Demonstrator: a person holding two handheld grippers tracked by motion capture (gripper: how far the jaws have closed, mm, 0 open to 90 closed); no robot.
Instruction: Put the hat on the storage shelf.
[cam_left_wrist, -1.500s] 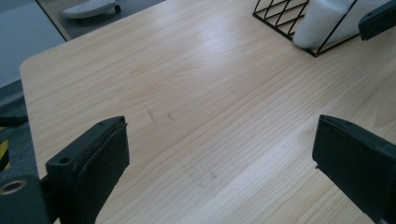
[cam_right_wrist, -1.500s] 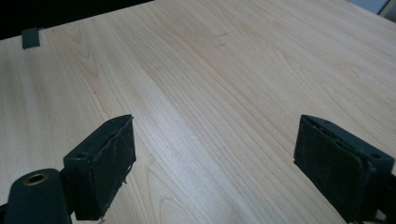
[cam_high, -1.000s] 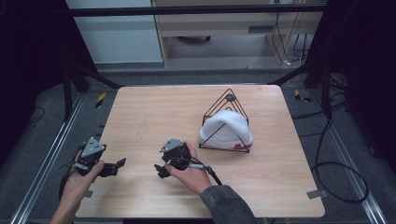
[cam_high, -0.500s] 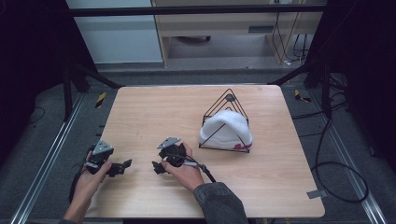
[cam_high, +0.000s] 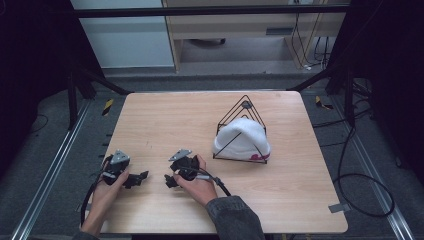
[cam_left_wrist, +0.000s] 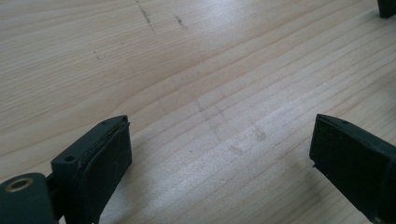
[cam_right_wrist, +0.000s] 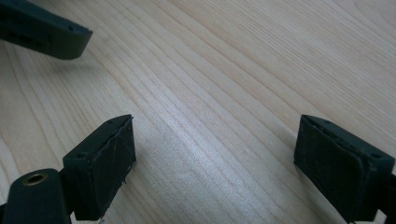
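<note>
Wooden table (cam_high: 165, 120) is bare under both grippers; the left gripper (cam_high: 141, 177) has moved closer to the right gripper (cam_high: 167, 181). Both have jaws spread, holding nothing, and the white hat (cam_high: 241, 141) sits well apart under its wire stand (cam_high: 244, 107), so no reach begins.

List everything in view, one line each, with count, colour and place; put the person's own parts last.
hat: one, white with a small red mark at its rim, right of the table's middle, under the wire stand.
wire stand: one, black, pyramid shaped, standing over the hat.
table: one, light wood, centre of the high view.
left gripper: one, black with a grey plate, near edge at the left, jaws open over bare wood.
right gripper: one, black with a grey plate, near edge beside the left one, jaws open over bare wood.
hands: two, one on each gripper, entering from the bottom edge.
</note>
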